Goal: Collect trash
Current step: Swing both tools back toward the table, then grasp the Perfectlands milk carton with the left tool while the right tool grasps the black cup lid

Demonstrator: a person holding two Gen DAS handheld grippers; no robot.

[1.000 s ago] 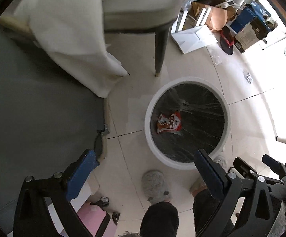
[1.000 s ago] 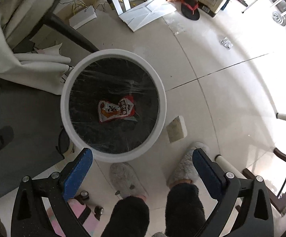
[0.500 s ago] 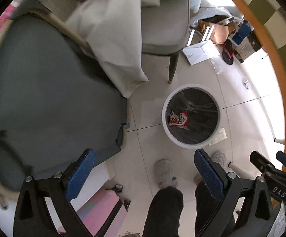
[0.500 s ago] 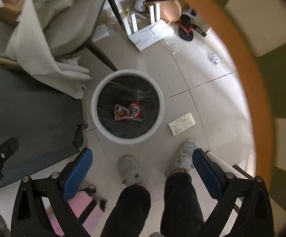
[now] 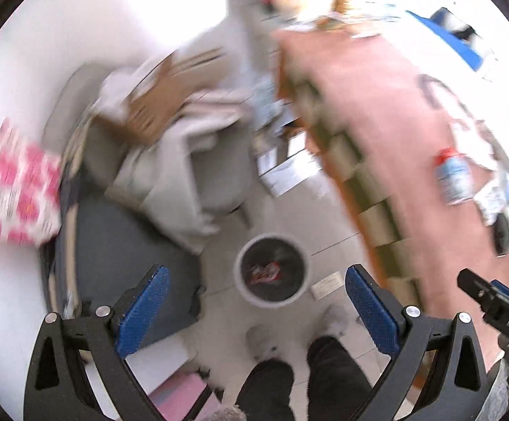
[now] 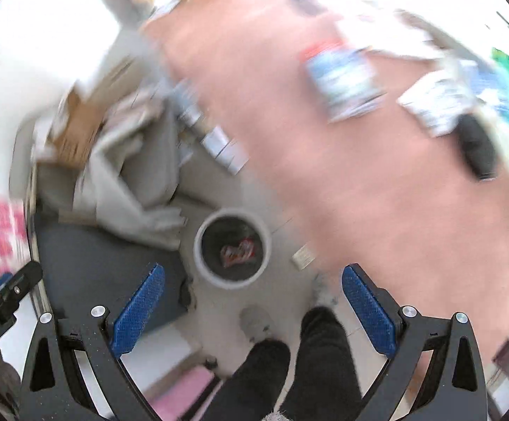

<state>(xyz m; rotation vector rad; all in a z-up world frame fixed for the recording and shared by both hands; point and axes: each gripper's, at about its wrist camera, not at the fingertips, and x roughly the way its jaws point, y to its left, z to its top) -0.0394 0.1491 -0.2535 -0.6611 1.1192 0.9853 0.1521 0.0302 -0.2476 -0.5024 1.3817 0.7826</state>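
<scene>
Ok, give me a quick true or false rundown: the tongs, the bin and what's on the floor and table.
1. Both tongs are open and hold nothing. True: the left tongs and right tongs gape with nothing between them.
2. The round white-rimmed bin with a black liner is empty. False: a red and white snack wrapper lies inside.
3. A small white paper slip lies on the floor beside the bin. True.
4. The blue and white can with a red top is in the bin. False: it sits on the pink-topped table.
5. The person's grey fluffy slippers stand inside the bin. False: they are on the floor near it.
</scene>
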